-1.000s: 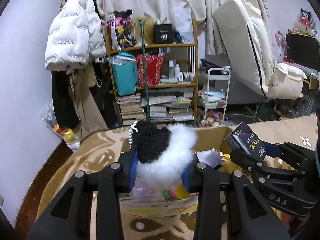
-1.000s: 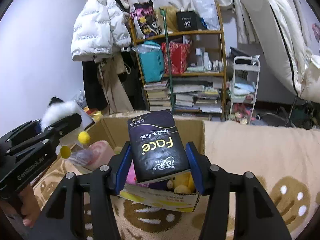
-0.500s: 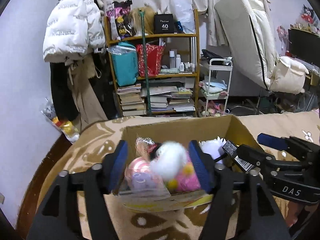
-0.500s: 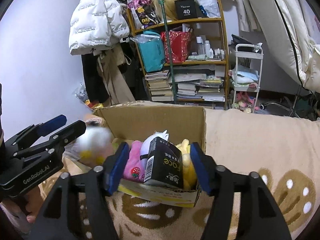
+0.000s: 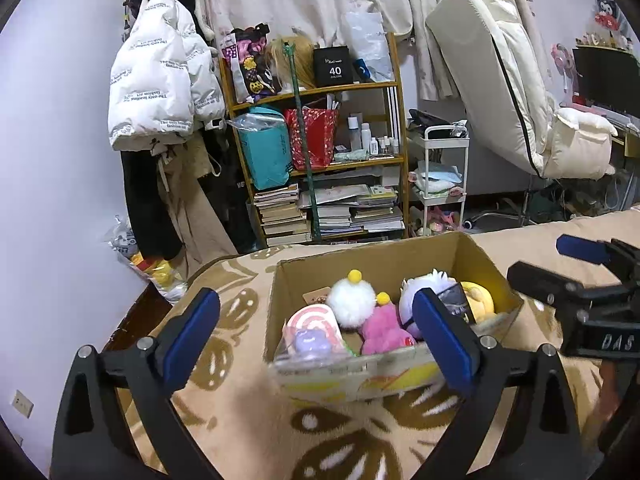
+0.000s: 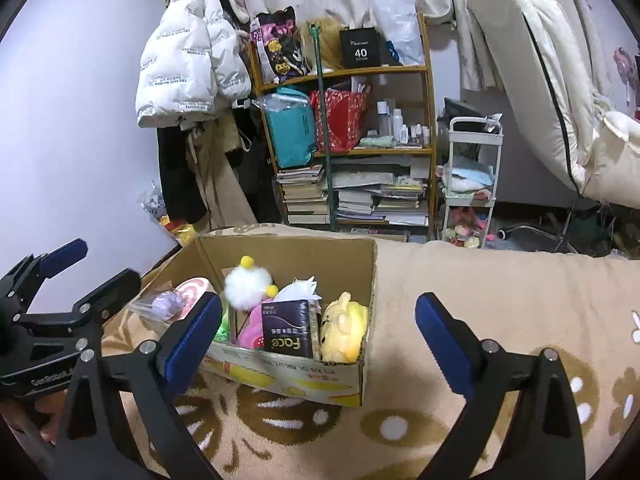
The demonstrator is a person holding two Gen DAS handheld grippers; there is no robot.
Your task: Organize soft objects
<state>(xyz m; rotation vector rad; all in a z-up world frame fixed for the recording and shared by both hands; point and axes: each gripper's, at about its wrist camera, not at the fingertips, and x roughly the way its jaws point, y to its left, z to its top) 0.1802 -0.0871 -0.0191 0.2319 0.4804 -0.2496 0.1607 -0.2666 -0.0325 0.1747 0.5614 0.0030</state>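
Several readable marks: "Face" on the dark tissue pack [image 6: 289, 330], printed upside down as seen from the right wrist; "40" on a black box [image 6: 360, 53] on the top shelf of the wooden shelf unit [image 6: 429, 120]; "DAS" on the side of the right hand-held gripper [image 5: 560, 268] as caught by the left wrist view; partly legible "GenRobot" lettering on the left hand-held gripper [image 6: 96, 268]; rows of small print across the white puffer jacket [image 5: 160, 88], too small to read.

One cardboard box [image 5: 472, 256], open at the top, sitting on a beige patterned blanket [image 6: 500, 288] near its far edge. Packed inside: white fluffy plush with yellow pompoms [image 5: 352, 306], pink plush [image 5: 382, 330], pink-and-white swirl item in clear wrap [image 5: 316, 320], yellow plush [image 6: 344, 326], a white-and-purple plush [image 5: 420, 284], and the tissue pack standing upright against the near wall between pink and yellow.

Both hand-held grippers just short of the box, jaws opening, spread wide, nothing between the blue pads [image 6: 192, 332].
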